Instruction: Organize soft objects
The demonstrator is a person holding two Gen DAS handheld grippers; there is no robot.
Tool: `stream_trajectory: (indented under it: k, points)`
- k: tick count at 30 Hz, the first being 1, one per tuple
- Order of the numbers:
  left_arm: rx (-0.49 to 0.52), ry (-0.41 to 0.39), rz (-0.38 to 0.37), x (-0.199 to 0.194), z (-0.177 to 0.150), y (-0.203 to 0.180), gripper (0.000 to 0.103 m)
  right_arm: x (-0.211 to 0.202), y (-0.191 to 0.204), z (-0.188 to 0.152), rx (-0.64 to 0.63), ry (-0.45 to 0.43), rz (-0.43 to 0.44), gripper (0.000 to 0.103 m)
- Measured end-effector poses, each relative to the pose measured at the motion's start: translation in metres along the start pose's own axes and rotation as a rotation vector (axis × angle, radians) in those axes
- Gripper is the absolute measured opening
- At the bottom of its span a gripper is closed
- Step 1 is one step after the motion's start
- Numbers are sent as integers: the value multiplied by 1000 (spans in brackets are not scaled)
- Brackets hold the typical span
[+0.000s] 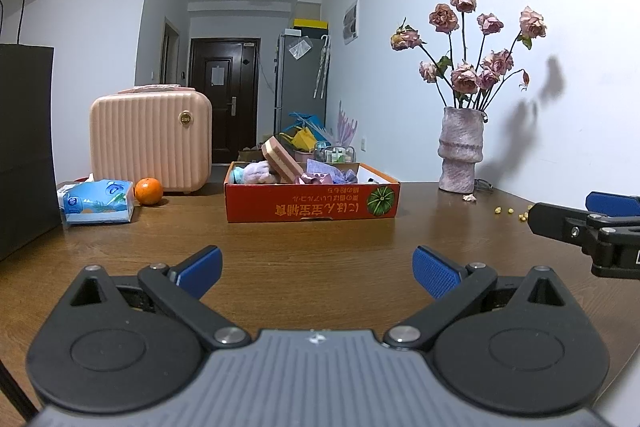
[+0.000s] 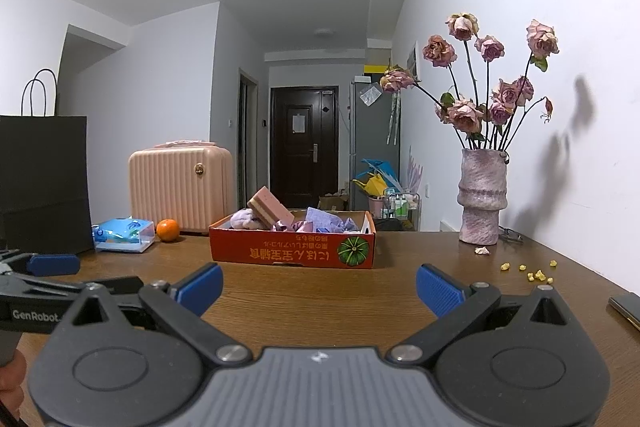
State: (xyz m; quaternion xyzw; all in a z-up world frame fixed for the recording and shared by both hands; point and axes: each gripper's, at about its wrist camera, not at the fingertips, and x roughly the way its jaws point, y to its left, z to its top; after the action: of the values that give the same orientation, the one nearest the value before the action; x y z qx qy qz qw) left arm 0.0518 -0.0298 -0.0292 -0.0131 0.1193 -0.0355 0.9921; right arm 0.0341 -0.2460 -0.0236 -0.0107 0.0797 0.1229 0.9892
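Note:
A red cardboard box (image 1: 312, 205) (image 2: 292, 251) stands on the brown table (image 1: 304, 251) (image 2: 320, 287), ahead of both grippers. In it lie a pink sponge (image 1: 282, 161) (image 2: 270, 211), tilted up, a lilac plush piece (image 1: 258, 173) (image 2: 246, 219) and purple cloths (image 1: 328, 174) (image 2: 324, 221). My left gripper (image 1: 318, 273) is open and empty, low over the table, well short of the box. My right gripper (image 2: 319, 289) is open and empty, beside the left one. The right gripper shows at the right edge of the left wrist view (image 1: 592, 219); the left shows at the left edge of the right wrist view (image 2: 44, 275).
A tissue pack (image 1: 98, 202) (image 2: 124, 235), an orange (image 1: 149, 191) (image 2: 167, 229) and a pink case (image 1: 151, 139) (image 2: 181, 185) stand at the back left. A black paper bag (image 1: 24, 147) (image 2: 44, 183) is far left. A vase of roses (image 1: 460, 149) (image 2: 482, 195) stands right, with yellow crumbs (image 2: 532, 273) and a dark phone (image 2: 626, 309).

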Motion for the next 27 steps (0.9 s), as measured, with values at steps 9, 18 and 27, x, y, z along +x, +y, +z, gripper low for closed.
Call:
stream_trajectory:
  k: [9,18,27]
  points:
    - [-1,-4,1,-2,1,0,103,0,0,0,0,-1,0,103]
    - [-1,-4,3,-2,1,0,103,-1,0,0,0,0,0,103]
    - [-1,-5,4,-2,0,0,103,-2,0,1,-1,-1,0,103]
